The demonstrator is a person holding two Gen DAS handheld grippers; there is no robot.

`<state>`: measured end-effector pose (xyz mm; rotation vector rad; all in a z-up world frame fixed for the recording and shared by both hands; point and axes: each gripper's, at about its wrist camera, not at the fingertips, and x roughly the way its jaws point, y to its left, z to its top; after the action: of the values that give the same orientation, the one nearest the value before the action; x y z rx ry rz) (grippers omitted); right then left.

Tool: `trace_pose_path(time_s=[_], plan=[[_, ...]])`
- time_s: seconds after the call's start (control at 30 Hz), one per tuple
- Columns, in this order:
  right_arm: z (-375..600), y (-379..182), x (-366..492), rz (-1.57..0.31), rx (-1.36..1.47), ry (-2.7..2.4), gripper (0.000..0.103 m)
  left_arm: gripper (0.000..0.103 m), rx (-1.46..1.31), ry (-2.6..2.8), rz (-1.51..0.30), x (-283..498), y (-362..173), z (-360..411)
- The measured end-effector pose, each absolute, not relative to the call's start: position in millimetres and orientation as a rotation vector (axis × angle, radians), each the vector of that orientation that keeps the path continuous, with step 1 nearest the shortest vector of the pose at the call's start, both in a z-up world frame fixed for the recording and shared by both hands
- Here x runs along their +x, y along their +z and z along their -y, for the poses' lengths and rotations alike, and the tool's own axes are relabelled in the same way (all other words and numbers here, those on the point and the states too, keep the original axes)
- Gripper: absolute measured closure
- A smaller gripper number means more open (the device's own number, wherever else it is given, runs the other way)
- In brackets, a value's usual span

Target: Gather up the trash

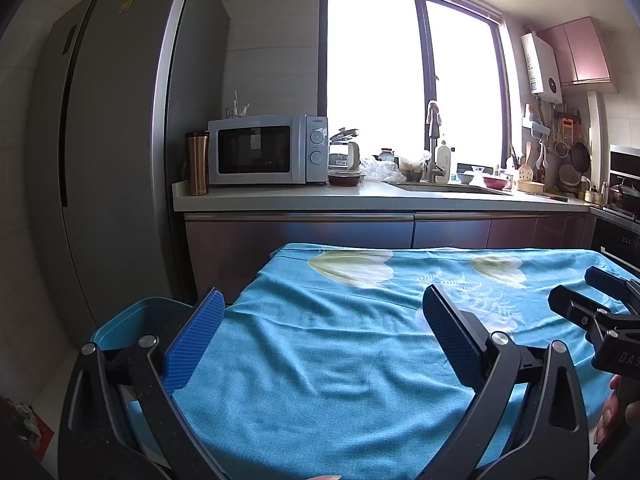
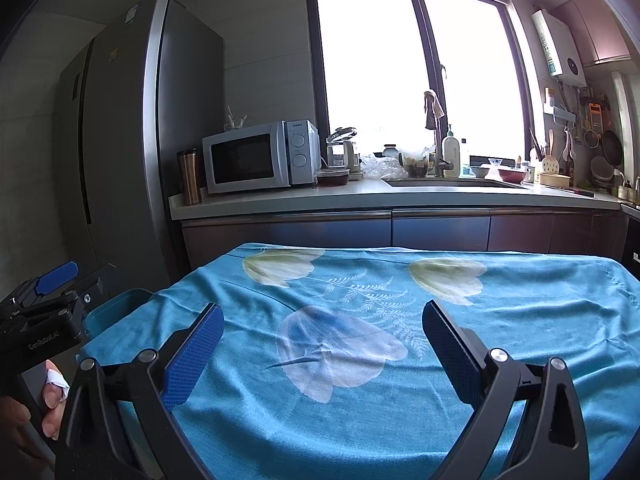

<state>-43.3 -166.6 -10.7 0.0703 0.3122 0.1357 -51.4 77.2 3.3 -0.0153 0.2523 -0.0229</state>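
Both the left gripper (image 1: pixel 320 334) and right gripper (image 2: pixel 320 344) are held wide apart and empty above the blue tablecloth (image 1: pixel 340 360), a teal bin (image 1: pixel 132 320) seen at nine o'clock.

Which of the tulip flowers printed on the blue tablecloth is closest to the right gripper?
The large pale tulip lying between the right gripper fingers. The two smaller cream tulips sit further back, toward the cloth's far edge.

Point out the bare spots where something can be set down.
The blue tablecloth is bare from its far edge to both open claws, left claw and right claw. The counter has a free strip before the microwave. It is crowded from the kettle past the sink.
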Motion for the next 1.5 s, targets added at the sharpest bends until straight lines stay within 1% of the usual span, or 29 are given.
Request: trace_pose_path(time_s=[1.5], plan=[[164.2,-9.1,-42.8,-0.300,0.074,0.122,0.007,0.005,-0.022,-0.016,-0.251,-50.4,4.0,-77.3]])
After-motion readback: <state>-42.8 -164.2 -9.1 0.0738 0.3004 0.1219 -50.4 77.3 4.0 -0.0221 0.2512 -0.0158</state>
